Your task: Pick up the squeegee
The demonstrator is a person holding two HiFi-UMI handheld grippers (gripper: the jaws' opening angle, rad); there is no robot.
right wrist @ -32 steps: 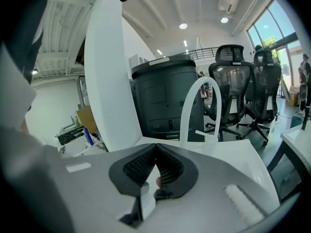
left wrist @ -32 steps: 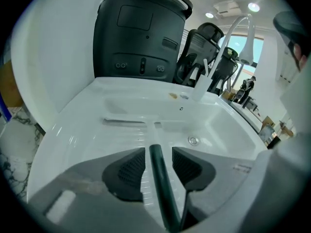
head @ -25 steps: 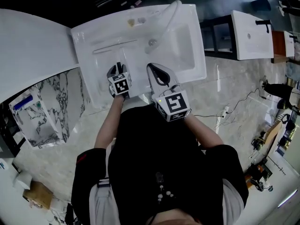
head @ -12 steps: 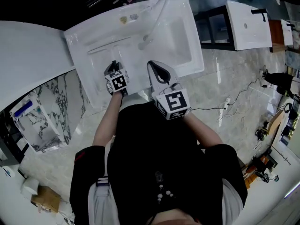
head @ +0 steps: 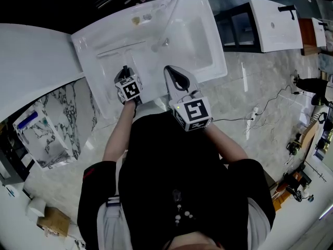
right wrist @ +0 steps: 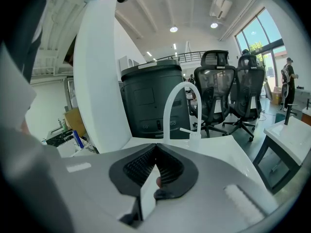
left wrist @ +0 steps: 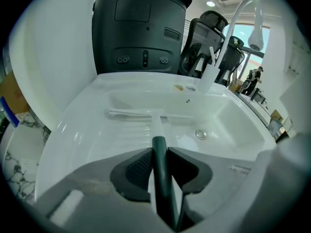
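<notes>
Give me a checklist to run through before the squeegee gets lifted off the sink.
1. Squeegee handle between the left gripper jaws: ok, centred.
2. Closing finished: not ok; the jaws are closing, with the pads just meeting the handle.
3. Grip firm enough to lift: cannot tell.
4. Blade free on the drainboard: ok, nothing lies on it.
5. Faucet away from the handle: ok, it stands far right.
6. Right gripper out of the way: ok, shut, with nothing between its jaws.
</notes>
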